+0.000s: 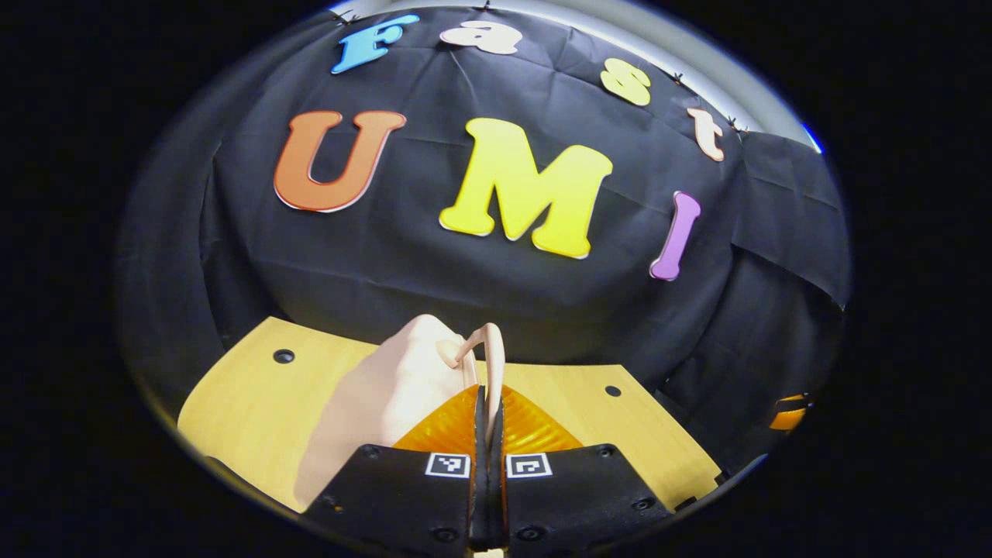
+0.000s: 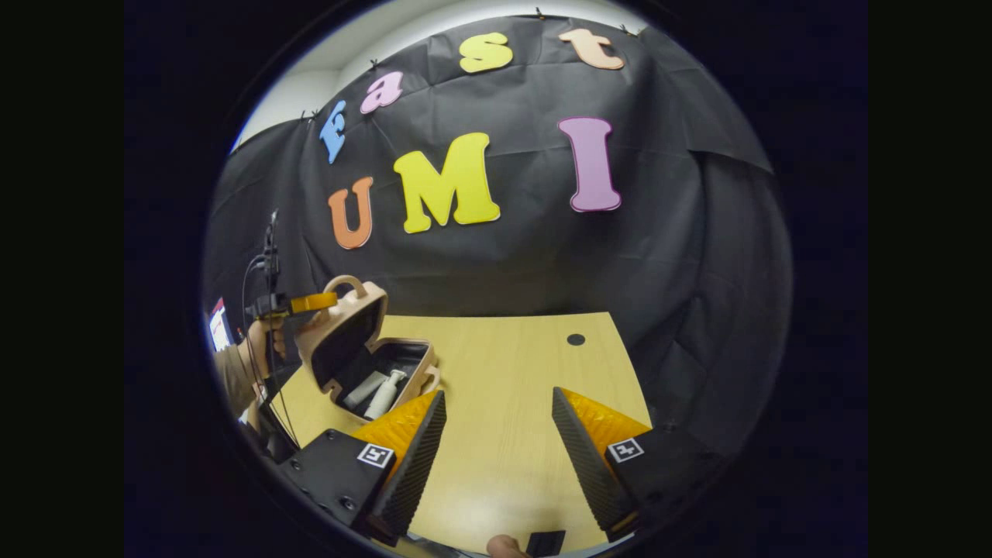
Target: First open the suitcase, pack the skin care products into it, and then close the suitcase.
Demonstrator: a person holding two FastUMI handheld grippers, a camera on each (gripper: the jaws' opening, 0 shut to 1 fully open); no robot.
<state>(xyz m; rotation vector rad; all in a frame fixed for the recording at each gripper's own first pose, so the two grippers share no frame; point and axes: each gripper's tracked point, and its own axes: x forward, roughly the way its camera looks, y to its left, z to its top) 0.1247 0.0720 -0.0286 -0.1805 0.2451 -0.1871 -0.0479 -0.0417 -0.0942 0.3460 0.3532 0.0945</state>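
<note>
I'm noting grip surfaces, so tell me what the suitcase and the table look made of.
Suitcase: probably moulded plastic, a smooth, slightly matt beige shell holding a rigid curved shape, with a dark lining inside. Table: looks like wood or wood-grain laminate, pale yellow with fine straight grain and a flat low-sheen top with round dark holes.

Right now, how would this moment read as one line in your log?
suitcase: half open, products inside | left tool: shut on lid edge | right tool: open, over table
</note>
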